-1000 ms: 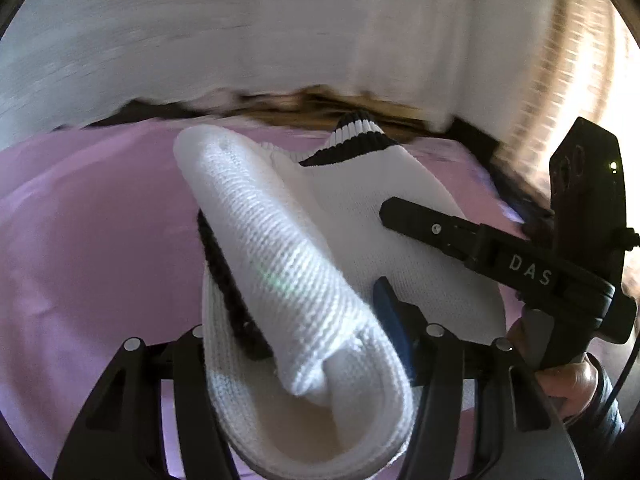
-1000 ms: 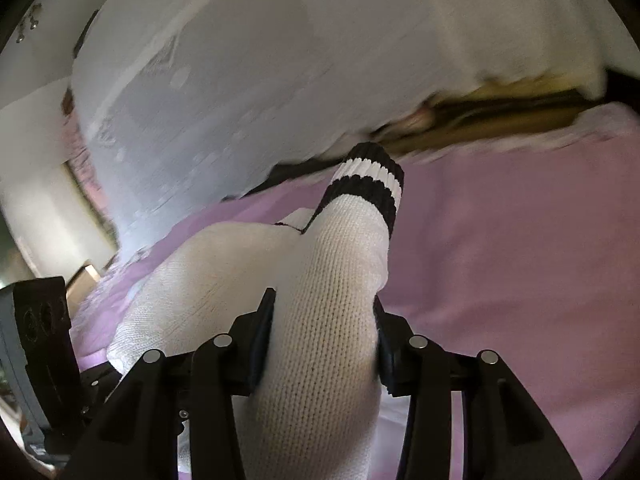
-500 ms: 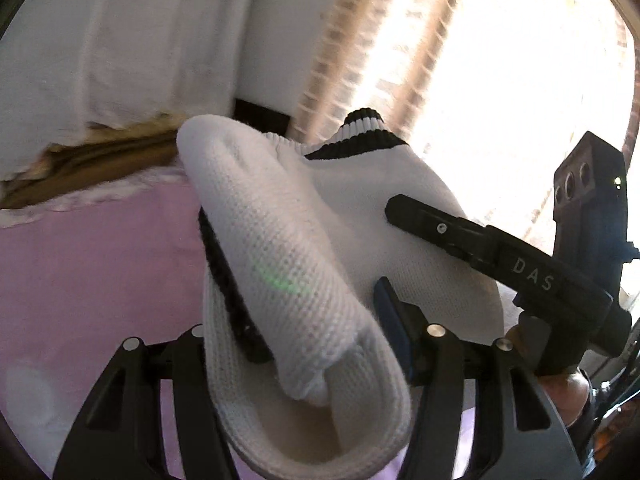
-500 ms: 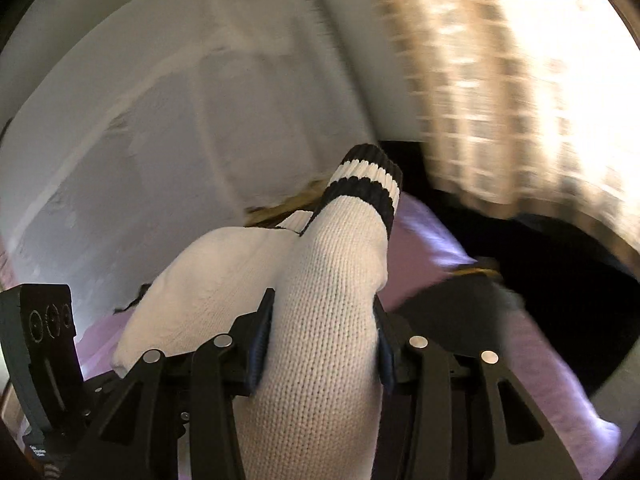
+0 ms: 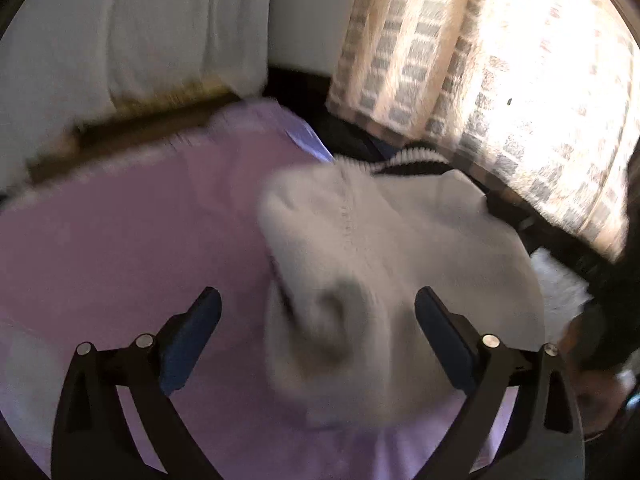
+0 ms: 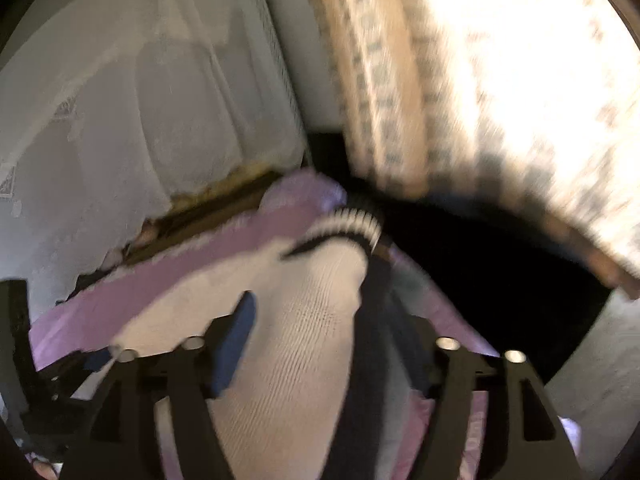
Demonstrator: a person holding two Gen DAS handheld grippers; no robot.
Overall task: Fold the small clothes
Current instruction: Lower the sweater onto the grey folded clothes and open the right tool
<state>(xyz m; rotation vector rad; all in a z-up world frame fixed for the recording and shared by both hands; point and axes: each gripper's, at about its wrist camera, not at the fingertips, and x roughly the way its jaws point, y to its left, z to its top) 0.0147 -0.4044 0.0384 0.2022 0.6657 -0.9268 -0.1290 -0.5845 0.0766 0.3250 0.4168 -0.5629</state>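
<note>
Both grippers have let go since half a second ago: the left gripper now has its jaws spread wide, and the white sock sits loose between them on the purple bed cover. On the right gripper the jaws also stand apart, the sock running between them without being pinched, its black-striped cuff pointing ahead of the jaws toward the patterned curtain.

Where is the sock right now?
In both wrist views the sock lies on the purple sheet near its far corner, between the open left gripper fingers, striped cuff toward the curtain.
</note>
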